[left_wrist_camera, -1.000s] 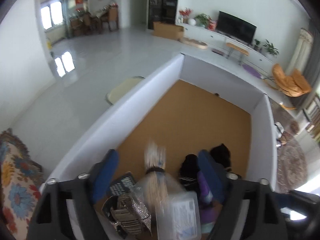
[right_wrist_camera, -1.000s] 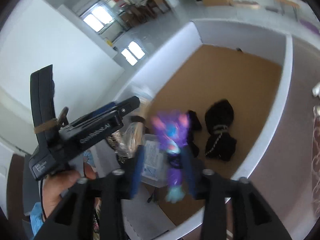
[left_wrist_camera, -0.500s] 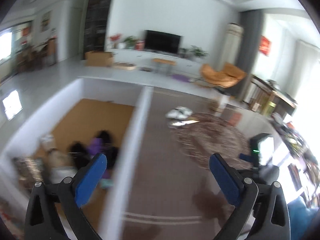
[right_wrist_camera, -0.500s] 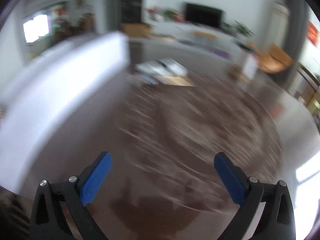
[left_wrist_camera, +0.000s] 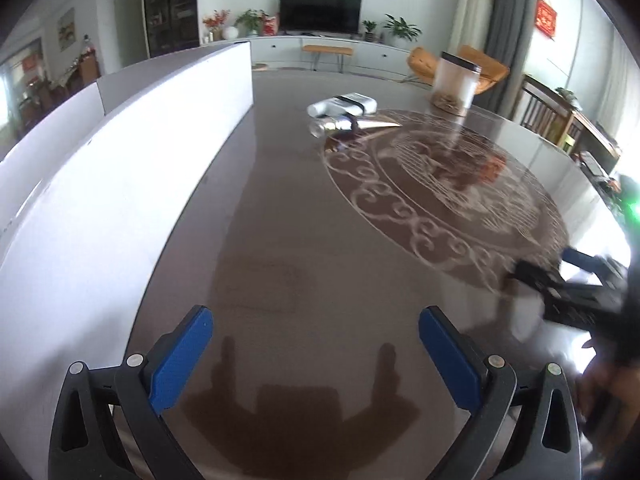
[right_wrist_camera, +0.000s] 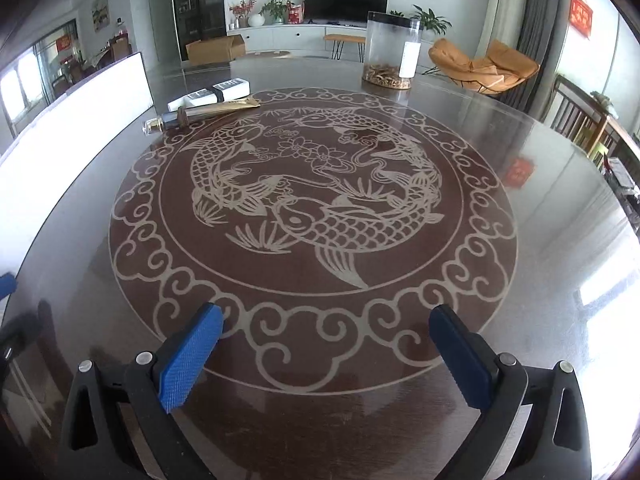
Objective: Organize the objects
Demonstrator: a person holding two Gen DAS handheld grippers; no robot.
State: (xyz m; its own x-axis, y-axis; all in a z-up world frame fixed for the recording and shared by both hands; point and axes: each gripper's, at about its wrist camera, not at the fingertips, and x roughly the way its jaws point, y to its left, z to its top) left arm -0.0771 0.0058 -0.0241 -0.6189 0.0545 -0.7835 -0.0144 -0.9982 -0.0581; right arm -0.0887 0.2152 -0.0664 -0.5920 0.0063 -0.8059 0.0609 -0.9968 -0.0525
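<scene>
Hovering both grippers empty over the dark round table [right_wrist_camera: 540,208], between picks by the look of it. Left gripper [left_wrist_camera: 316,346]: blue pads spread wide, nothing between them, only glossy tabletop and own shadow below. Right gripper [right_wrist_camera: 326,350]: same, pads wide apart, bare tabletop with the fish inlay [right_wrist_camera: 316,196] underneath.

Left to sort, as far as visible:
- white box with a black band [right_wrist_camera: 210,94], lying flat at the far left of the table
- gold-and-dark tube with a clear cap [right_wrist_camera: 200,114], lying just beside that box, touching or nearly so
- tall clear jar with a black lid [right_wrist_camera: 390,50], upright at the far edge, brownish contents in the bottom, well apart from the other two

White-walled bin [left_wrist_camera: 120,168] sits along the table's left edge, probably the drop target. Interior hidden from both views here, so cannot say what is already inside. Judging progress: at least three items outstanding, all at the far side, none near either gripper.

Next pick likely the box/tube pair for the left side, jar for the right. Jar wide and smooth, may need full pad spread.

Blurred dark gripper body [left_wrist_camera: 576,292] at the right edge of the left view, presumably the right one.
</scene>
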